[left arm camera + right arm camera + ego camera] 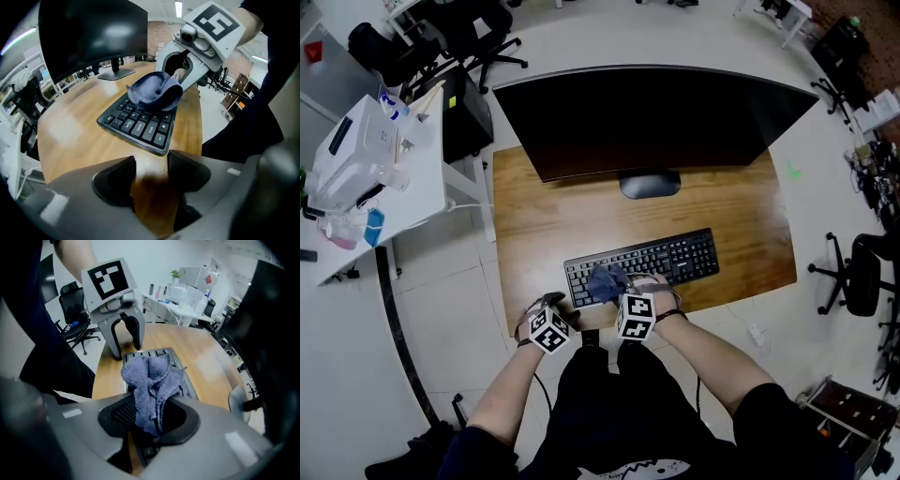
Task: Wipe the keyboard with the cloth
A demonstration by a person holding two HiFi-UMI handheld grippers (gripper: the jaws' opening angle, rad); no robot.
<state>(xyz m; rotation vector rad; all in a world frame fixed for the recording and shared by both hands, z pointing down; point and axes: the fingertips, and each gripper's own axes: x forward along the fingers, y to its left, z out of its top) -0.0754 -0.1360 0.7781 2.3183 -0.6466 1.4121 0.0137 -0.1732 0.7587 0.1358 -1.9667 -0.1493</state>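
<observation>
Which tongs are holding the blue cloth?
The right tongs: they are shut on the blue cloth, over the keyboard. The left tongs are open, with only the desk showing between them.

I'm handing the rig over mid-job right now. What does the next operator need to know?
Right tool: shut on the blue cloth, which sits bunched on the left part of the keyboard.
Left tool: open and empty, over the desk edge just in front of the keyboard's left end.
Done: the cloth is gripped and on the keys; how much has been wiped cannot be told.
Left: probably sweep the cloth rightward across the remaining keys.
</observation>
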